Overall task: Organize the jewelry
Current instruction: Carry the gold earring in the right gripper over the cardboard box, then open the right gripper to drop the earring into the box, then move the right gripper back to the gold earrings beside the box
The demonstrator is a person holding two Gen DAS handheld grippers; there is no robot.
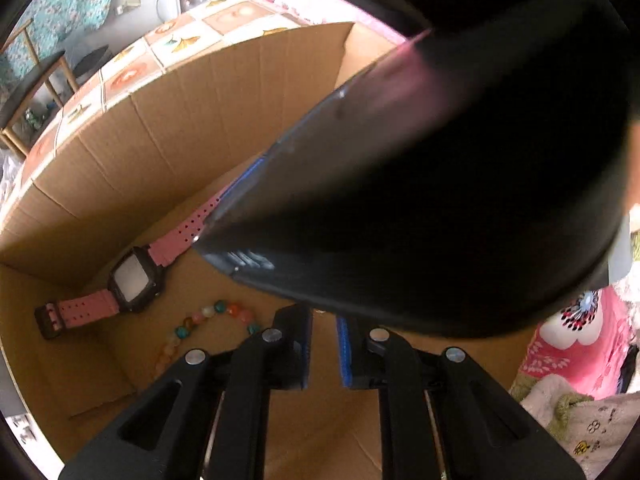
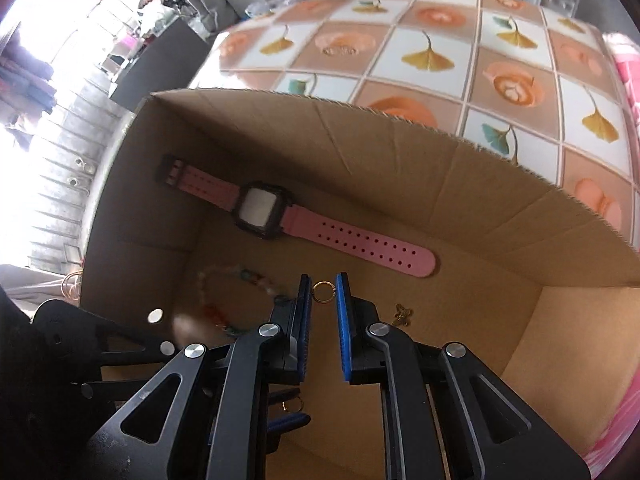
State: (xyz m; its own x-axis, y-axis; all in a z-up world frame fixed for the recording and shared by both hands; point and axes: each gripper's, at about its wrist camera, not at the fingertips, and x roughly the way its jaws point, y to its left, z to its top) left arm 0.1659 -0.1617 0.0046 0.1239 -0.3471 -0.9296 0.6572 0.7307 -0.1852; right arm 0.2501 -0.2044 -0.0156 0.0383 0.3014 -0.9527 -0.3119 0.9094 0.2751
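Observation:
A cardboard box (image 2: 400,152) holds a pink-strapped watch with a black case (image 2: 260,212), a beaded bracelet (image 2: 224,300), a gold ring (image 2: 322,292) and a small gold charm (image 2: 402,314). My right gripper (image 2: 323,312) is open above the box floor, with the ring lying between its fingertips. My left gripper (image 1: 324,344) is open and empty inside the box; the watch (image 1: 134,280) and the beads (image 1: 208,316) lie ahead to its left. The right gripper's body (image 1: 440,200) blocks much of the left wrist view. A second gold ring (image 2: 294,404) lies under the right gripper.
The box stands on a table with a floral-tile cloth (image 2: 440,52). A pink flowered cloth (image 1: 576,344) lies at the right of the box. Chairs and room clutter (image 1: 36,80) are beyond the table. The box walls stand close around both grippers.

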